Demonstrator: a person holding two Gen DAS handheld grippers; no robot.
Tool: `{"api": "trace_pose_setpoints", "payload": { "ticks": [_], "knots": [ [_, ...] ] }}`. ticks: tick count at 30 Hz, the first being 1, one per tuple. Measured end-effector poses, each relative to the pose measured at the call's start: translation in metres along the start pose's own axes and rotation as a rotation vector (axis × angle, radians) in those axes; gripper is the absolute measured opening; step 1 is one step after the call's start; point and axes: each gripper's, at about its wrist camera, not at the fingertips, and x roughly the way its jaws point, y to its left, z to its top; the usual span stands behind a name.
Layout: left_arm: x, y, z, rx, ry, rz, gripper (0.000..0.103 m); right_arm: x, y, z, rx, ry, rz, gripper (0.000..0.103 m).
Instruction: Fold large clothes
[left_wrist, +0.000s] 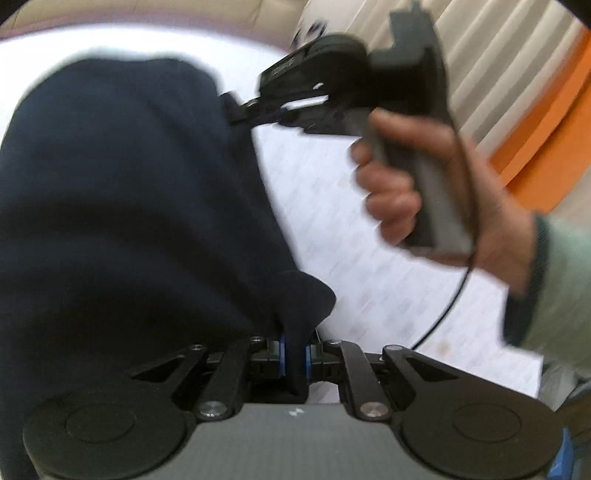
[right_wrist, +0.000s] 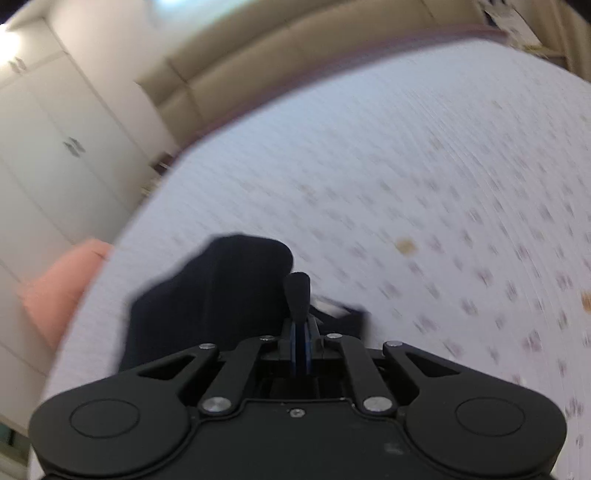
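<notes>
A large dark navy garment (left_wrist: 122, 206) hangs lifted above a white patterned bedsheet (left_wrist: 332, 221). My left gripper (left_wrist: 294, 356) is shut on a fold of its edge between the blue pads. My right gripper (left_wrist: 236, 107), held in a hand (left_wrist: 424, 192), grips the garment's far edge at the upper middle. In the right wrist view, my right gripper (right_wrist: 300, 332) is shut on the navy cloth (right_wrist: 221, 295), which bunches to the left of the fingers above the sheet (right_wrist: 424, 184).
A beige headboard (right_wrist: 277, 62) runs behind the bed. White wardrobe doors (right_wrist: 55, 147) stand to the left, with a pink cushion (right_wrist: 55, 291) beside the bed edge. An orange surface (left_wrist: 546, 140) and ribbed beige panel (left_wrist: 498, 74) lie at the right.
</notes>
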Motion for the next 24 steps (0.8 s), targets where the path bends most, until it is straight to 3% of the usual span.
{"api": "trace_pose_setpoints", "payload": {
  "ticks": [4,6,7,11,13,16,18,20,22,24],
  "knots": [
    [-0.007,0.004,-0.012,0.026,0.035,-0.005,0.013,0.015,-0.016,-0.007,0.047,0.051,0.0,0.009],
    [-0.02,0.003,-0.013,0.043,0.066,0.006,0.014,0.005,-0.016,0.002,0.048,0.047,-0.012,0.022],
    [-0.028,0.005,-0.014,0.04,0.068,0.0,0.015,-0.002,-0.015,0.008,0.047,0.044,-0.012,0.037],
    [-0.079,0.023,-0.006,0.0,0.01,0.019,0.023,-0.05,0.012,0.031,-0.087,-0.059,-0.023,0.044],
    [-0.104,0.031,0.003,-0.011,-0.046,0.05,0.029,-0.064,0.038,0.037,-0.189,-0.086,0.002,0.044],
    [-0.12,0.035,0.018,0.032,-0.114,0.16,0.03,-0.065,0.083,0.035,-0.316,-0.079,0.1,0.045],
    [-0.106,0.04,0.024,0.033,-0.11,0.178,0.028,-0.049,0.111,0.027,-0.376,-0.046,0.145,0.044],
    [-0.079,0.04,0.023,0.026,-0.093,0.154,0.027,-0.019,0.135,0.013,-0.443,0.0,0.158,0.033],
    [-0.072,0.047,0.01,0.024,-0.083,0.128,0.026,0.013,0.144,-0.003,-0.513,0.052,0.101,0.025],
    [-0.073,0.051,-0.007,0.011,-0.074,0.136,0.015,0.041,0.134,-0.014,-0.563,0.032,-0.017,0.025]
  ]
}}
